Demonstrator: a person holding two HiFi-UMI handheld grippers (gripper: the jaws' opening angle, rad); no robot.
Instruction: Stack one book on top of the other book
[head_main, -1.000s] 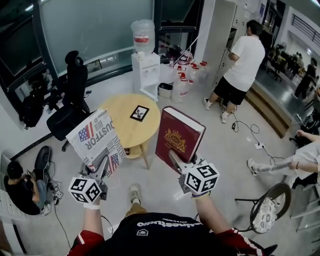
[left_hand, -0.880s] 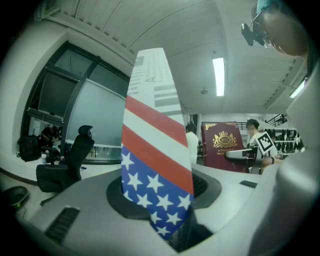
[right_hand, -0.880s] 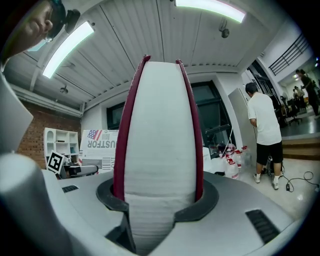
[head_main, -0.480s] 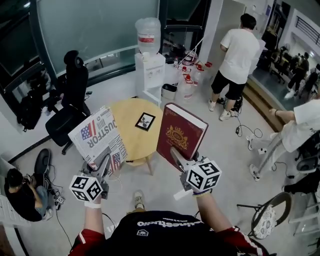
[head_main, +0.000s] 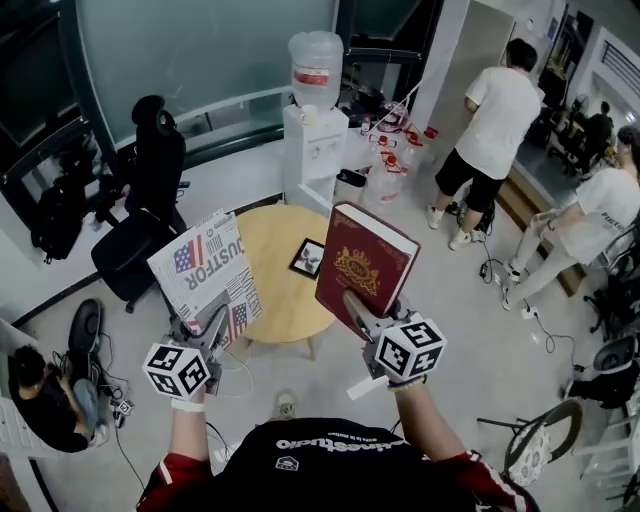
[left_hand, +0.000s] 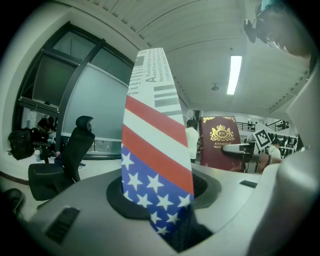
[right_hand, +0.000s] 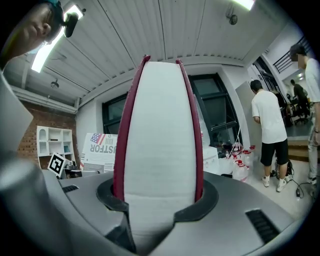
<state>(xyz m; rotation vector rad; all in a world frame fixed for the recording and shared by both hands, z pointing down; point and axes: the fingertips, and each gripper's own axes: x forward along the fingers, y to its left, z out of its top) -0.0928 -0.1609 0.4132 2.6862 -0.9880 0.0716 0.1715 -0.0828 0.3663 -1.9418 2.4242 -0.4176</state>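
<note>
The left gripper (head_main: 208, 332) is clamped on the lower corner of the flag book (head_main: 205, 268) and holds it upright in the air. The right gripper (head_main: 356, 306) grips the red book (head_main: 366, 262) across its covers, pages toward the jaws, also upright. The books are apart, and in the head view they flank a round table (head_main: 275, 300) on which a small framed picture (head_main: 308, 258) lies.
</note>
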